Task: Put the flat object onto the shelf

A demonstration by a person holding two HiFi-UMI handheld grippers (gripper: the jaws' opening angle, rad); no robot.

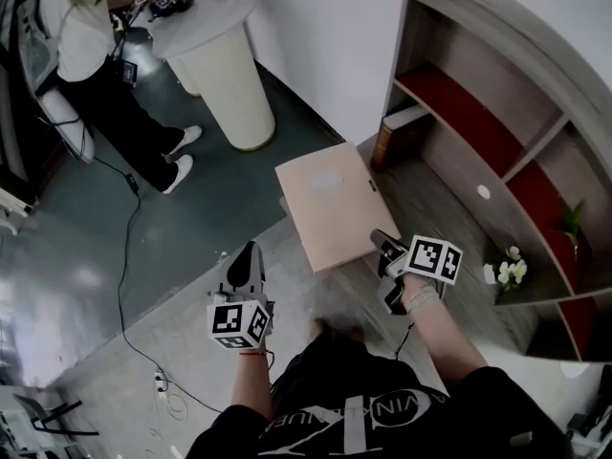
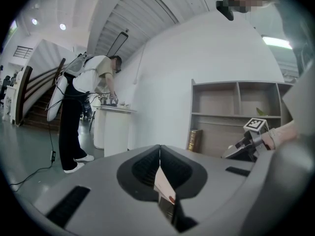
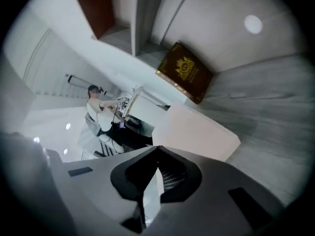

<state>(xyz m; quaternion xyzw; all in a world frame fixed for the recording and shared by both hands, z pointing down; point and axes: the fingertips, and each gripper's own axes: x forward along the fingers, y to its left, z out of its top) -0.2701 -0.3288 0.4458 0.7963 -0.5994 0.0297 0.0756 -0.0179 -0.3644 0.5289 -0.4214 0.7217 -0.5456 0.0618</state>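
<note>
The flat object (image 1: 330, 204) is a thin beige board, held up over the floor in front of the shelf (image 1: 459, 113). My right gripper (image 1: 381, 240) is shut on its near right edge. In the right gripper view the board (image 3: 197, 132) runs away from the closed jaws (image 3: 157, 149) towards the shelf (image 3: 123, 33). My left gripper (image 1: 249, 251) hangs to the left of the board, apart from it. Its jaws (image 2: 159, 147) are shut with nothing between them. The left gripper view also shows the right gripper (image 2: 246, 144) and the shelf (image 2: 236, 112).
A brown book (image 1: 382, 142) leans in the shelf's lowest compartment near the wall. White flowers (image 1: 505, 271) sit low at the shelf's right end. A white round pedestal (image 1: 229, 65) and a person (image 1: 96, 65) working at it stand at the far left. A cable (image 1: 124, 256) trails across the floor.
</note>
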